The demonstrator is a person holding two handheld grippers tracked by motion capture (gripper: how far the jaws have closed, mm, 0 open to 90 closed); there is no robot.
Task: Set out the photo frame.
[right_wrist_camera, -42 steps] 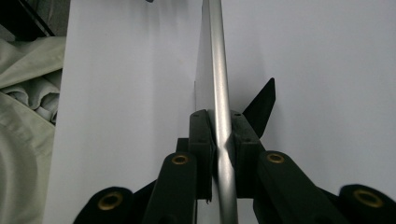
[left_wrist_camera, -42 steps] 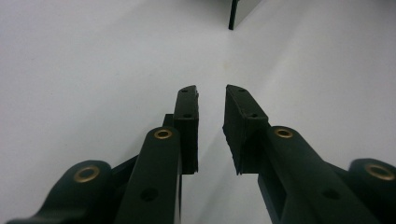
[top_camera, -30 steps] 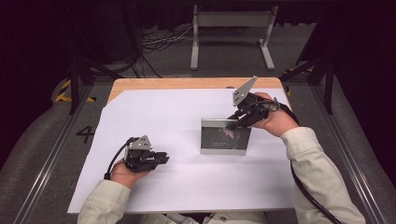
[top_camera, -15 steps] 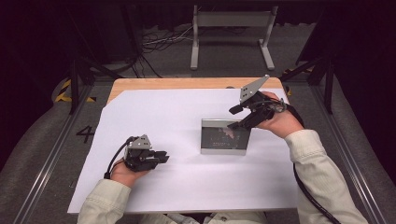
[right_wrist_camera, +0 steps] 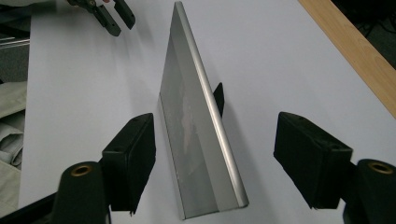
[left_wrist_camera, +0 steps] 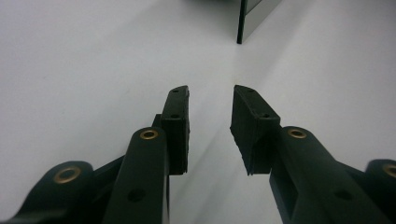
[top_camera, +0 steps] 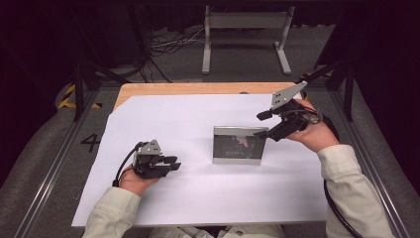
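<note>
A silver-rimmed picture frame [top_camera: 236, 145] stands upright on the white sheet [top_camera: 198, 198], propped on a dark back stand [right_wrist_camera: 219, 99]. My right gripper [top_camera: 261, 124] hovers at its upper right corner. Its jaws have just been opening and stand open. In the right gripper view [right_wrist_camera: 215, 140] the frame's [right_wrist_camera: 201, 121] near edge lies between the pads with gaps on both sides. My left gripper [top_camera: 174, 162] rests low on the sheet, left of the frame. Its jaws [left_wrist_camera: 211, 93] have just been opening, with nothing between them, and the frame's corner [left_wrist_camera: 247, 18] lies farther ahead.
The white sheet covers a wooden table whose bare edge [top_camera: 198, 88] shows at the back. Beyond it stand a grey metal stand [top_camera: 246, 22] and cables on the floor [top_camera: 168, 44]. In the right gripper view, the left gripper [right_wrist_camera: 109, 14] appears at top left.
My right gripper has let go of the frame's upper right corner, spread its jaws and drawn back to the right and slightly up. The left jaws have parted a little; that hand stayed put.
</note>
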